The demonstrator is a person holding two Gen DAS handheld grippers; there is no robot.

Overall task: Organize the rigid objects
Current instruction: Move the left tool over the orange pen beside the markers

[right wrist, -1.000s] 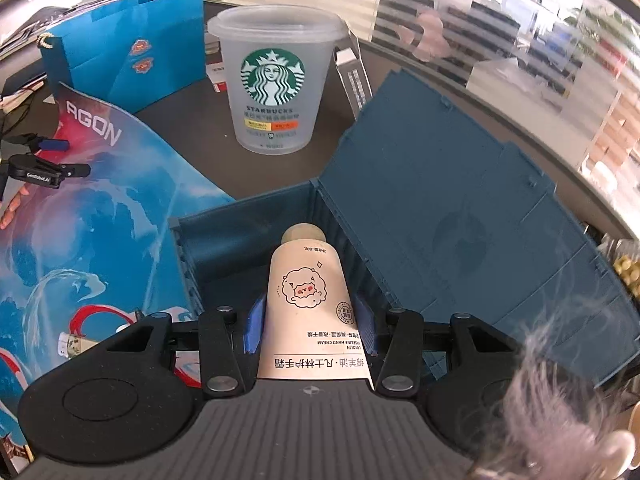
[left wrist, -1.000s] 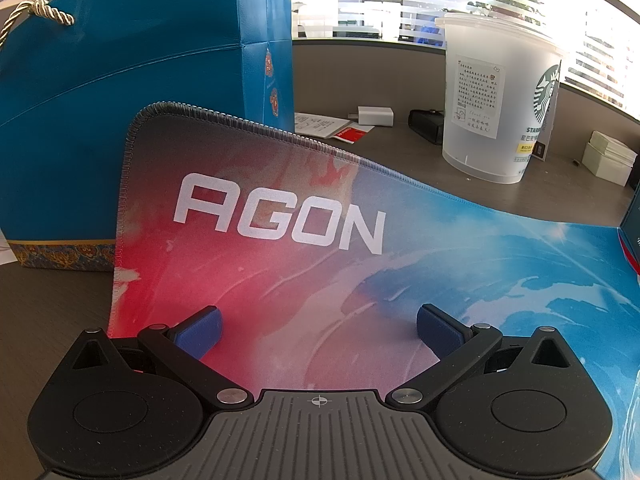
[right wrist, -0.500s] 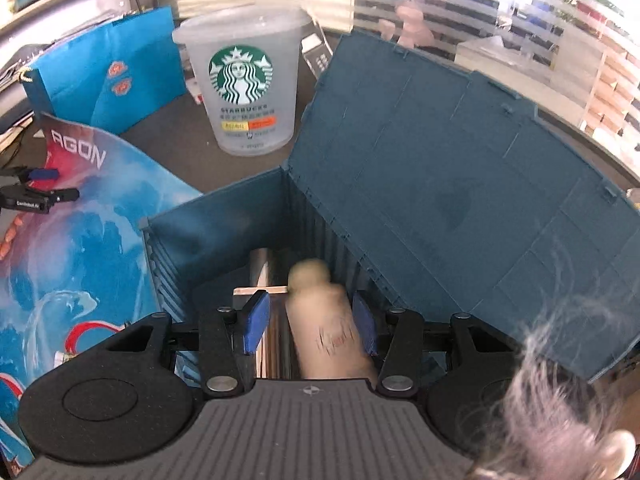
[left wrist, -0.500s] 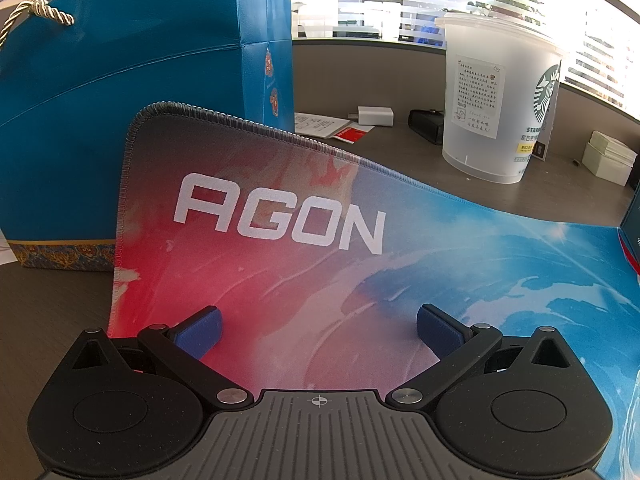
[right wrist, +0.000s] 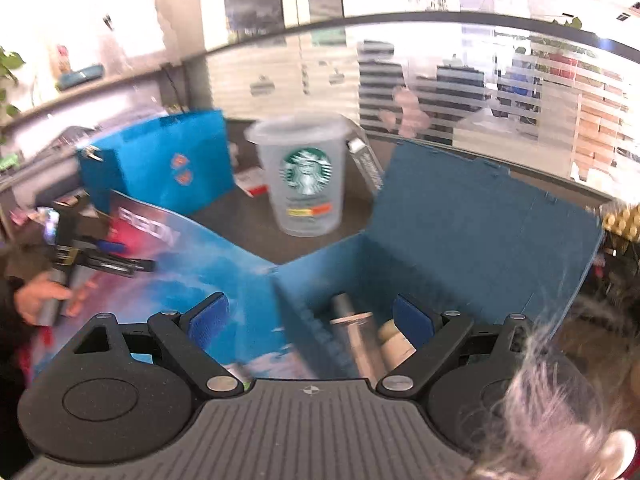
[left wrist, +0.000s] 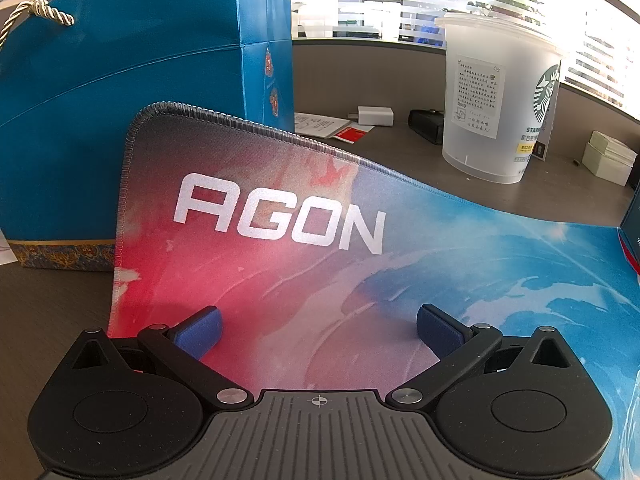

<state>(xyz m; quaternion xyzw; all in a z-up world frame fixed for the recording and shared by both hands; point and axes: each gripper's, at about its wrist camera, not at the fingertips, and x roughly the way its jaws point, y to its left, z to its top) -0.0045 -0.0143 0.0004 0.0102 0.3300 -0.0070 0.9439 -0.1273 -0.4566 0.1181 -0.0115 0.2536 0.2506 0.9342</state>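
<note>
In the right wrist view a dark blue storage box (right wrist: 480, 216) stands open with its lid tipped back. A beige hand cream tube (right wrist: 394, 344) lies inside it beside a grey pen-like item (right wrist: 352, 328). My right gripper (right wrist: 310, 322) is open and empty above the box's near left wall. My left gripper (left wrist: 318, 328) is open and empty, low over the AGON mouse mat (left wrist: 320, 248); it also shows in the right wrist view (right wrist: 108, 256), held in a hand at the left.
A frosted Starbucks cup (left wrist: 496, 100) stands behind the mat (right wrist: 306, 184). A blue paper gift bag (left wrist: 132, 92) stands at the mat's far left corner. A white charger (left wrist: 376, 115), papers (left wrist: 324, 125) and white boxes (left wrist: 608, 156) lie at the back of the desk.
My right gripper opened and let go of the hand cream tube, which dropped into the box. The right gripper then lifted and tilted up. The left gripper has not moved.
</note>
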